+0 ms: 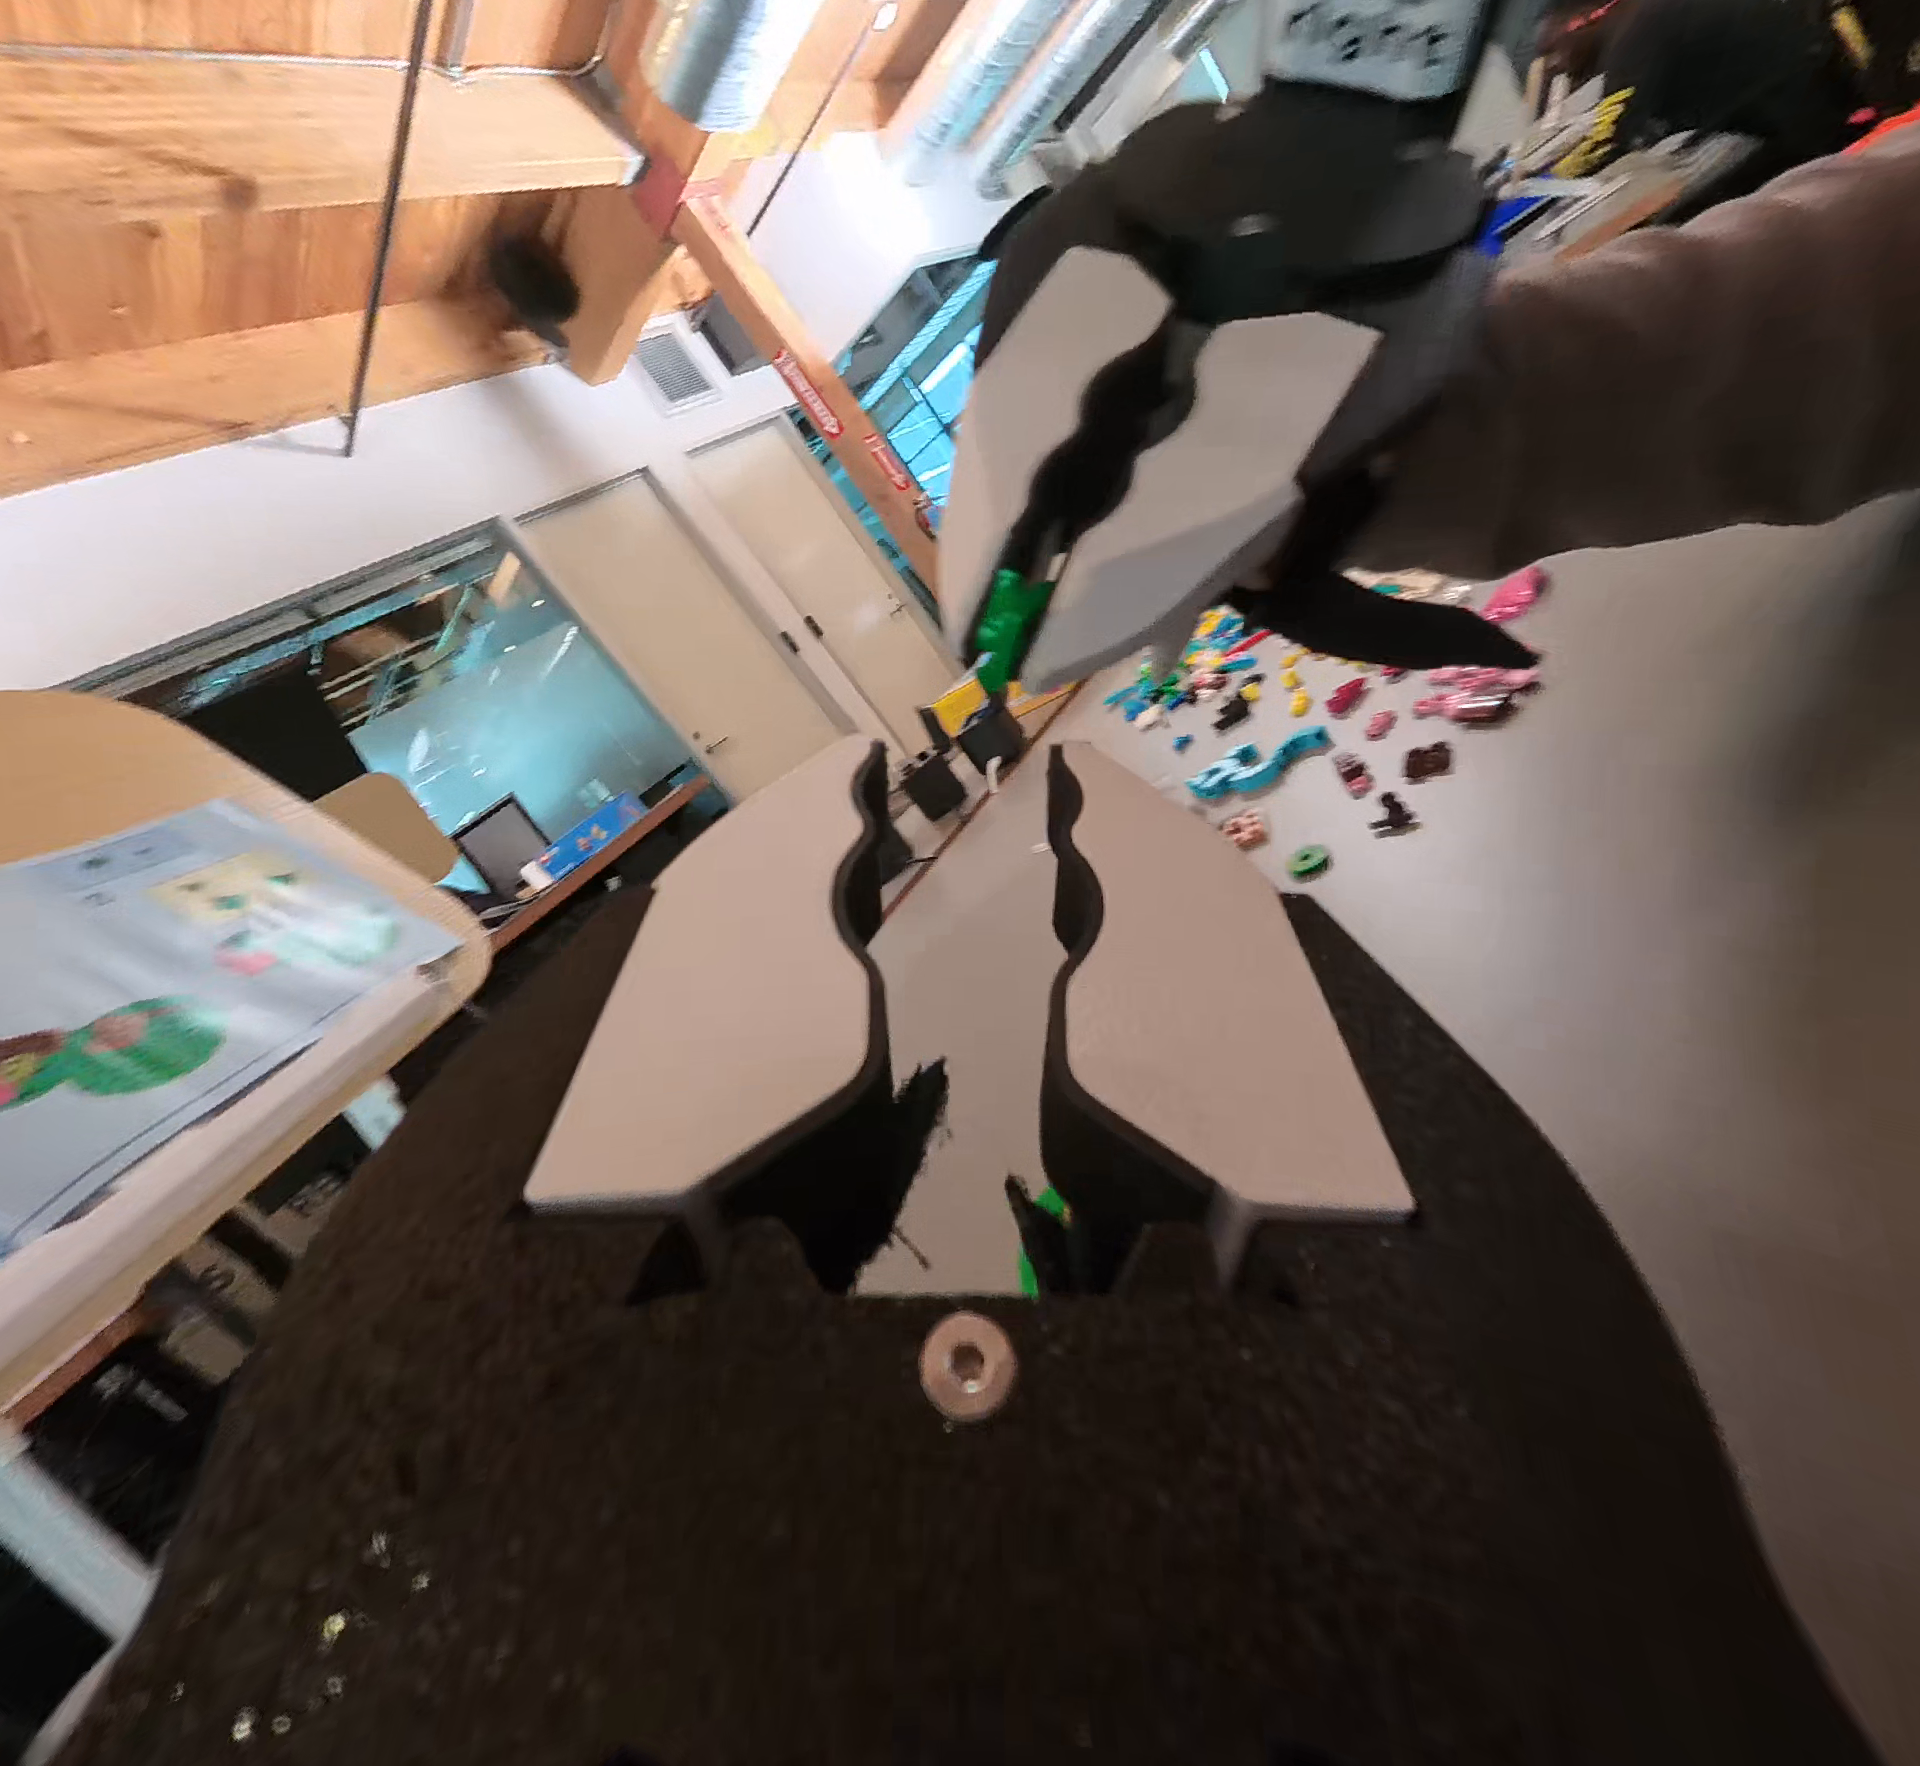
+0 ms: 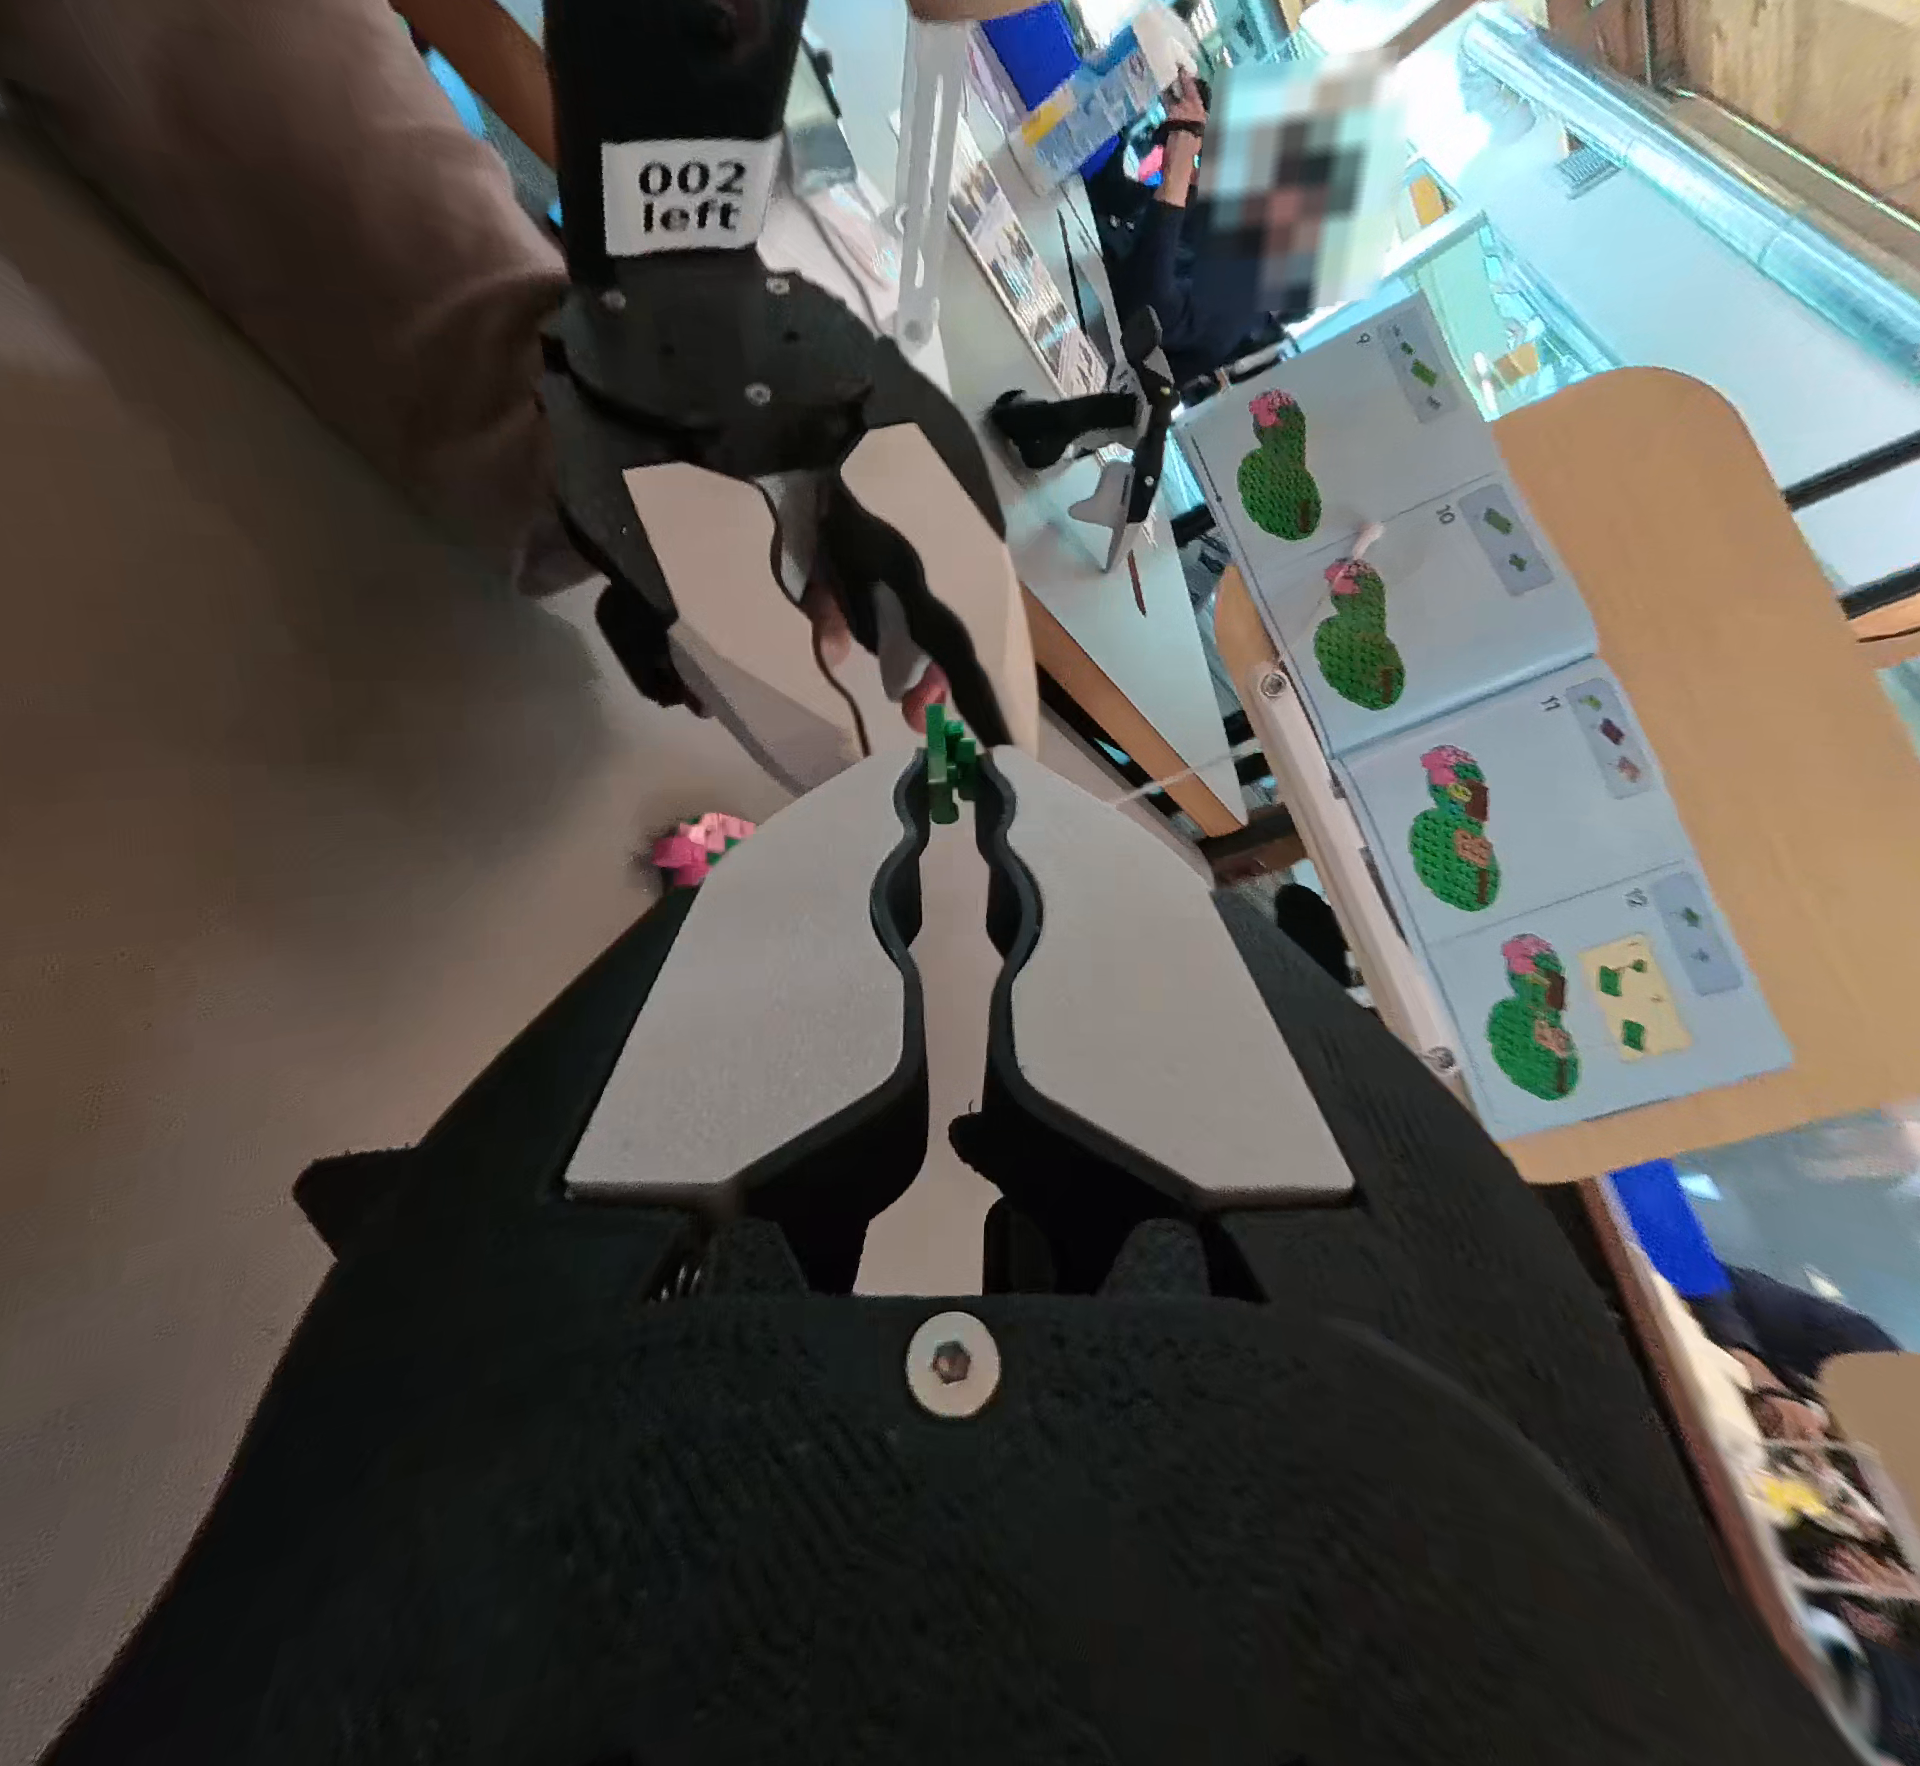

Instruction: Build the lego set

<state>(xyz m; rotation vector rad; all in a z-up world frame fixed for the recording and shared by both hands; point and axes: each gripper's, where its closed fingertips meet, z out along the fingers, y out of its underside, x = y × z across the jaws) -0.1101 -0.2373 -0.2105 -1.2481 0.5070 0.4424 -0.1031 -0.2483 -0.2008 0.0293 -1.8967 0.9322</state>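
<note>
My right gripper (image 2: 948, 760) is shut on a small green lego assembly (image 2: 945, 766) at its fingertips and holds it in the air above the table. In the left wrist view, the right gripper (image 1: 1003, 667) comes in from the upper right with the green assembly (image 1: 1006, 604) between its tips. My left gripper (image 1: 966, 760) is open and empty, its tips just short of the green assembly. In the right wrist view, the left gripper (image 2: 930, 729) faces mine, jaws apart, tips next to the green piece. A green bit (image 1: 1044, 1228) sits at the base of its finger.
Several loose coloured lego pieces (image 1: 1299, 708) and a teal piece (image 1: 1257, 760) lie on the grey table (image 1: 1610, 1041). A pink flower assembly (image 2: 701, 843) lies on the table. The instruction booklet (image 2: 1455, 729) stands on a wooden holder (image 2: 1714, 677). A person's sleeve (image 2: 260, 158) is behind the left gripper. Less than 4 cm separates the two grippers' tips.
</note>
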